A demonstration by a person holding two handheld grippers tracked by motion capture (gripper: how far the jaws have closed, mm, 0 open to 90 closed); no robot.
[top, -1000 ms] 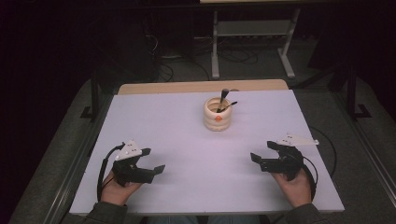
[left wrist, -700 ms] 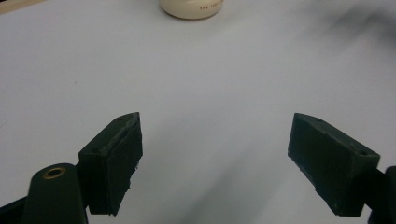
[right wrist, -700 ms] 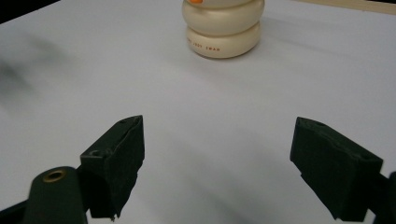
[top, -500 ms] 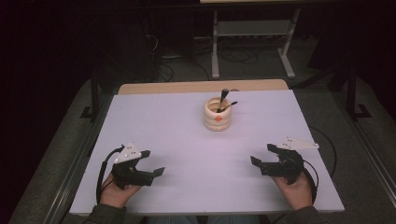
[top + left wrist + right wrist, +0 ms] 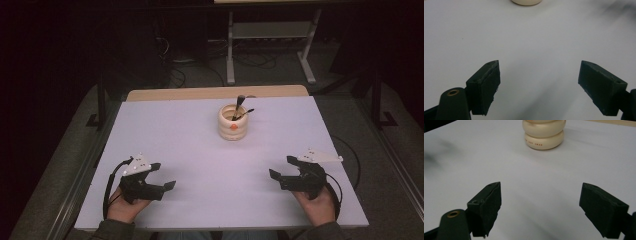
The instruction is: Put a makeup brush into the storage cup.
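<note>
The work is being judged as barely begun: nothing is being held, and the cup (image 5: 233, 123) with its two dark utensils (image 5: 240, 107) is being left untouched toward 12 o'clock on the table (image 5: 200, 150), well apart from both grippers. The left gripper (image 5: 162, 176) is being held low near 7 o'clock, its jaws being kept wide apart over bare table, as is being shown in the left gripper view, where the cup's base (image 5: 526, 2) is being cut by the top edge. The right gripper (image 5: 280, 167) is being held near 5 o'clock, its jaws likewise being kept spread and empty; in the right gripper view the cup (image 5: 544, 133) is being faced from well back. Both are being pointed inward toward the middle. Everything is being left to do: the reach to the cup, a grasp on it or on a utensil, and whatever handling follows.
</note>
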